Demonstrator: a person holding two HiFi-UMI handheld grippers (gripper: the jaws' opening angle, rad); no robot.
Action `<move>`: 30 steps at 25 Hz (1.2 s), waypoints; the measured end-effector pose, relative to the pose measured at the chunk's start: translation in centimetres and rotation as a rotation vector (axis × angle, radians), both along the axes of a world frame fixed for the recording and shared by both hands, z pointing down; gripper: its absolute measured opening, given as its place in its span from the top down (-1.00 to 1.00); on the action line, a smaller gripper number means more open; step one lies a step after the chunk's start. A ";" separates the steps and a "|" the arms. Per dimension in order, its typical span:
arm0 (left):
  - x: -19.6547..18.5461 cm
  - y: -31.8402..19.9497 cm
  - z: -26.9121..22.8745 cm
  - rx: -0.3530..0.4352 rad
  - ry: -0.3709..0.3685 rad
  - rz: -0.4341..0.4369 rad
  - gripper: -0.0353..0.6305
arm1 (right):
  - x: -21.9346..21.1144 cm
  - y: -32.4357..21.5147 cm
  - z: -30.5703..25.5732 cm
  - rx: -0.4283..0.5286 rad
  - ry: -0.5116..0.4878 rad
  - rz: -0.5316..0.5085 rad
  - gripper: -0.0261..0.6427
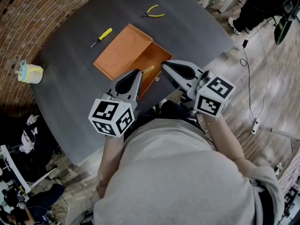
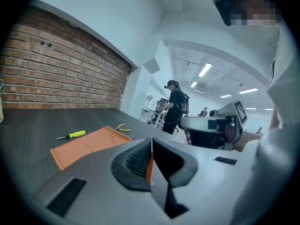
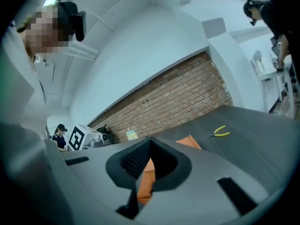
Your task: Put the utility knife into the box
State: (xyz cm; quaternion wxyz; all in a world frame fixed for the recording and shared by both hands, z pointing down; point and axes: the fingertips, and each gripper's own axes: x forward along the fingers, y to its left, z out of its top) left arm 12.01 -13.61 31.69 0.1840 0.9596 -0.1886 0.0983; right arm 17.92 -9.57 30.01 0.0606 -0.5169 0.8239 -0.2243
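A slim yellow utility knife (image 1: 148, 70) lies slantwise inside the tray of the open orange rectangular box (image 1: 123, 51) on the dark round counter (image 1: 70, 93). At the box's 6 o'clock, the left tool (image 1: 138, 73) and right tool (image 1: 164, 65) hover, each pressed together and empty.

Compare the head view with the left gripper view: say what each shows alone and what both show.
Head view only: the box's open tray with a yellow thing, probably the utility knife, inside, and the left claw's marker cube. Left gripper view only: ceiling lights. Both: the orange lid, yellow screwdriver, pliers and right claw.
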 end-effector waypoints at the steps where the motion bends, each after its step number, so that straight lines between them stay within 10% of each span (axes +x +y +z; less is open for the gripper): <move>1: 0.1 0.1 0.1 -0.003 -0.003 0.009 0.81 | 0.1 -0.1 0.0 -0.003 0.010 -0.001 0.90; 30: 0.2 0.3 1.1 -0.041 0.001 0.063 0.81 | -0.8 -0.6 1.4 -0.110 0.246 -0.153 0.90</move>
